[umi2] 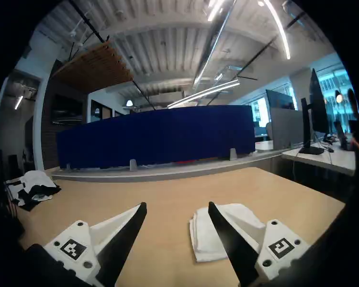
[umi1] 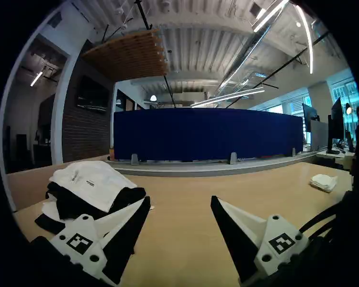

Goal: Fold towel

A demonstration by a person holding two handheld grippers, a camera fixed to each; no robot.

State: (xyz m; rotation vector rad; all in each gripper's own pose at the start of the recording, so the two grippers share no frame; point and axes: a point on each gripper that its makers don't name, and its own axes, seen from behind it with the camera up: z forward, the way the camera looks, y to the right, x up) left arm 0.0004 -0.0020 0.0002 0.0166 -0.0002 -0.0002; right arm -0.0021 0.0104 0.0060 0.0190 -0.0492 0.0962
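A white towel (umi2: 209, 233), folded into a small thick square, lies on the wooden table (umi2: 170, 191) just under my right gripper (umi2: 177, 210). That gripper is open with nothing between its fingers; its right finger (umi2: 232, 234) overlaps the towel in the picture. The same towel (umi1: 323, 182) appears small at the far right in the left gripper view. My left gripper (umi1: 180, 204) is open over bare table (umi1: 189, 191), holding nothing. A pile of white and black cloth (umi1: 91, 186) lies just beyond its left finger (umi1: 127, 225).
A blue divider panel (umi1: 203, 134) runs along the table's far edge. The cloth pile (umi2: 31, 187) sits at the left in the right gripper view. Desks with monitors (umi2: 313, 115) stand to the right. Black cables (umi1: 323, 217) run beside the left gripper's right finger.
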